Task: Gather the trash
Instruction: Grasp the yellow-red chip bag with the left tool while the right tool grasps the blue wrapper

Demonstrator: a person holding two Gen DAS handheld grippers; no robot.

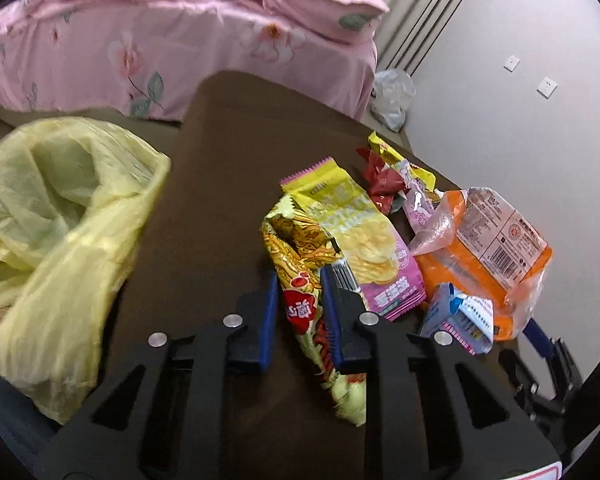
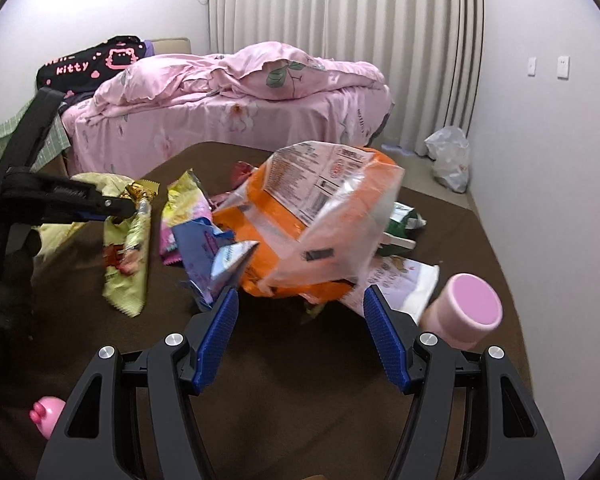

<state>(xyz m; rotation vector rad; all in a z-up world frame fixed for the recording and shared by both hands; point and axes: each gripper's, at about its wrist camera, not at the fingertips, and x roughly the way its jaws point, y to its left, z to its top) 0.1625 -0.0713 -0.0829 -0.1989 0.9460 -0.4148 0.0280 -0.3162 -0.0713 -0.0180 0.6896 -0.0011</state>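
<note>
Left wrist view: the left hand-held gripper (image 1: 299,280) is clamped on the yellow snack wrapper (image 1: 300,276), whose long axis runs from 12 to 6 o'clock — the yellow trash bag (image 1: 56,232) lies open at 9 o'clock on the brown surface (image 1: 220,184).

Right wrist view: the right hand-held gripper (image 2: 296,312) is seen spread wide and empty, with the orange package (image 2: 300,220) at 12 o'clock — nearer this hand.

- Even, soft indoor light; no hard shadows or glare.
- Fisheye bends the edges, corners black.
- Yellow bag (image 1: 60,240) at left smeared by blur.
</note>
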